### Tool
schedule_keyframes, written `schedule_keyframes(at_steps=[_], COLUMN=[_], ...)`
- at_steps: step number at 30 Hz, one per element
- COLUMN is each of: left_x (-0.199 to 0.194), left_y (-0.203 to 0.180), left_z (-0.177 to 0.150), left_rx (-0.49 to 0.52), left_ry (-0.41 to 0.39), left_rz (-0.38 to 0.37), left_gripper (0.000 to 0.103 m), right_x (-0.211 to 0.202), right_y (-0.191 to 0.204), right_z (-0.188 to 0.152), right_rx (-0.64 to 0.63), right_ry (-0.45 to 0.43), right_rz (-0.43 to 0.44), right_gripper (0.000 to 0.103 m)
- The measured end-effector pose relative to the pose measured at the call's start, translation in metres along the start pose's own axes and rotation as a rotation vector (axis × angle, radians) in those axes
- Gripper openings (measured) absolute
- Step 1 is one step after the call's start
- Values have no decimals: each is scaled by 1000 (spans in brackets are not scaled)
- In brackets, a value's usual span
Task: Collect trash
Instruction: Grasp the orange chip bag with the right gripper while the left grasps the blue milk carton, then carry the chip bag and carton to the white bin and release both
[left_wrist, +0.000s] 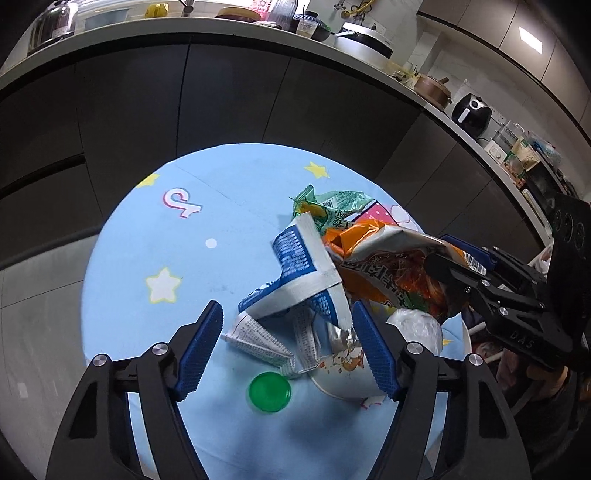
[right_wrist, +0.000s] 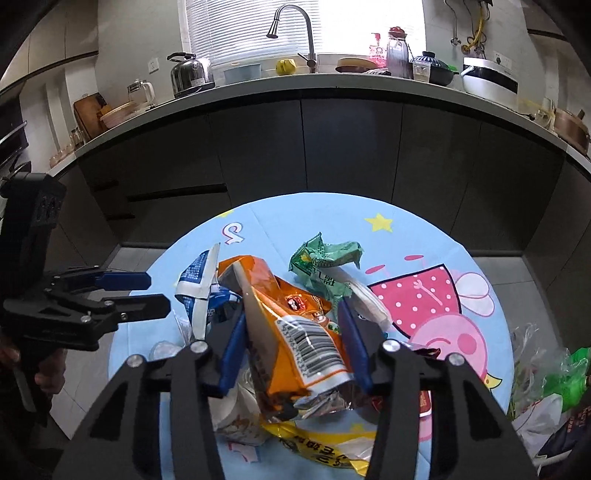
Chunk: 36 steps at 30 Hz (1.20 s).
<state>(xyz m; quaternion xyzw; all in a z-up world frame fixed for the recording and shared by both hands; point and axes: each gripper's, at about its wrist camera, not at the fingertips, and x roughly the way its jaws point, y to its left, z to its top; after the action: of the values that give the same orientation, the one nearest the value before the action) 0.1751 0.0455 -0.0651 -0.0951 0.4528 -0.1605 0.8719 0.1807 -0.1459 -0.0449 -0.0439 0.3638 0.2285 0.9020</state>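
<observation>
Reaching into a heap of litter on a round table (left_wrist: 122, 295) spread with a pale blue cartoon cloth, a person works two hand-held grippers at the pickup stage of a kitchen clean-up. The right gripper (right_wrist: 291, 343) has its blue pads drawn in on either side of an orange snack packet (right_wrist: 295, 332); they appear to press its sides, though whether the grip is firm cannot be told. The left gripper (left_wrist: 288, 350) stands fairly wide, its jaws straddling a blue-and-white wrapper (left_wrist: 295, 269) that rests partly on a tipped paper cup (left_wrist: 343, 373); its pads touch nothing that can be seen. A crumpled green wrapper (right_wrist: 325, 262) lies further back on the cloth, a green cap (left_wrist: 269, 391) near the front edge, and a yellow wrapper (right_wrist: 325, 443) under the orange packet. A clear plastic bag (right_wrist: 546, 373), likely the collection point, sits at the table's right side. Next, by the look of it, the right hand lifts its packet clear and carries it to that bag, while the left narrows onto the blue wrapper without dragging the cup along.
</observation>
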Motion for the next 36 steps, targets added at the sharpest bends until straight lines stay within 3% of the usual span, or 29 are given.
schedule_keyframes(at_steps=[8,19,23,26,28,30,36], left_x=[37,43,55,64,70,67,18], left_y=[-9,-27,-37,-42,-44,-44,-53], left_z=[21,25,29,29,30,31,46], left_rx=[-7,34,92,122,133,133,124], left_ry=[60,91,116,151,173,167,39], left_rz=[-23,-88,-66,-68,-76,-69,-83], left_gripper=[69,74,72,48,26,19,18], right_x=[-17,-71,-82,-87,-90,-93,-112], right_y=[-4,-16,-23,-26,-26,-26,-30], right_z=[-3,0,-6,-12,-15,-16,-22], right_rx=[32,131,165,183,192,197,221], right_ry=[-43,-178,-184,-182,-186,-190,-228], right_rz=[15,-23,-47,-51,-53,-54,-70], right_gripper=[18,18,18,18,18,18,18])
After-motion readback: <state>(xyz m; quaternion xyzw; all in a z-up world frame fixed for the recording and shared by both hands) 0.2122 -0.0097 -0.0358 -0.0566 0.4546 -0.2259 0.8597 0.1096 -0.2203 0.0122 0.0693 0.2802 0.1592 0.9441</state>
